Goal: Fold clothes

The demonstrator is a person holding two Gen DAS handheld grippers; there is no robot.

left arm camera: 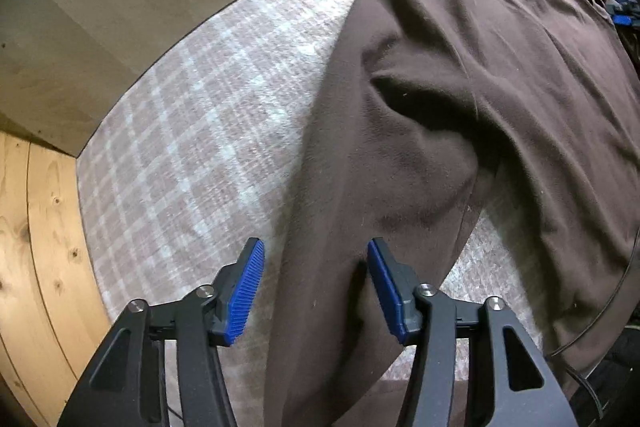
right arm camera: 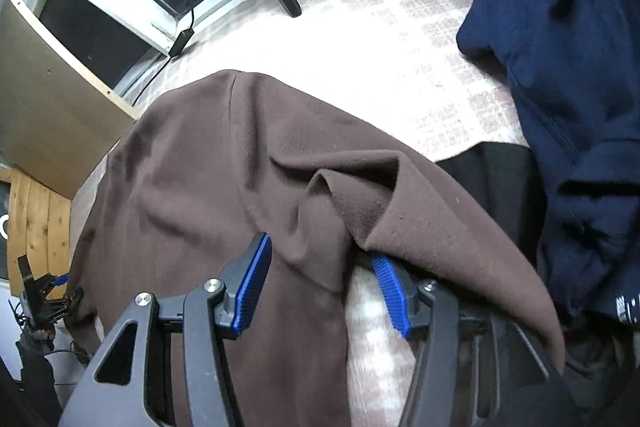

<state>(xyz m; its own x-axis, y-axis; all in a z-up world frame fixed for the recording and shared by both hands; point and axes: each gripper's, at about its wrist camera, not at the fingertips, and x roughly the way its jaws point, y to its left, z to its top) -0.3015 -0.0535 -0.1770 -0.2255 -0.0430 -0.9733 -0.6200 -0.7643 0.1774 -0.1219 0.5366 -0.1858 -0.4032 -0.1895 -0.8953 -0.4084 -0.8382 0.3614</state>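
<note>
Counts, both wrist views. Garments: one pair of brown trousers (left arm camera: 460, 115), one navy garment (right arm camera: 568, 75), one black garment (right arm camera: 496, 179) partly covered between them. Checked rug (left arm camera: 192, 131): one. Grippers: two, left gripper (left arm camera: 316, 287) and right gripper (right arm camera: 320, 291), each with two blue-padded fingers (left arm camera: 246, 291).

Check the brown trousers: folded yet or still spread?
Spread, not folded. The brown trousers lie full length on the rug, legs apart; only one edge is turned over.
</note>
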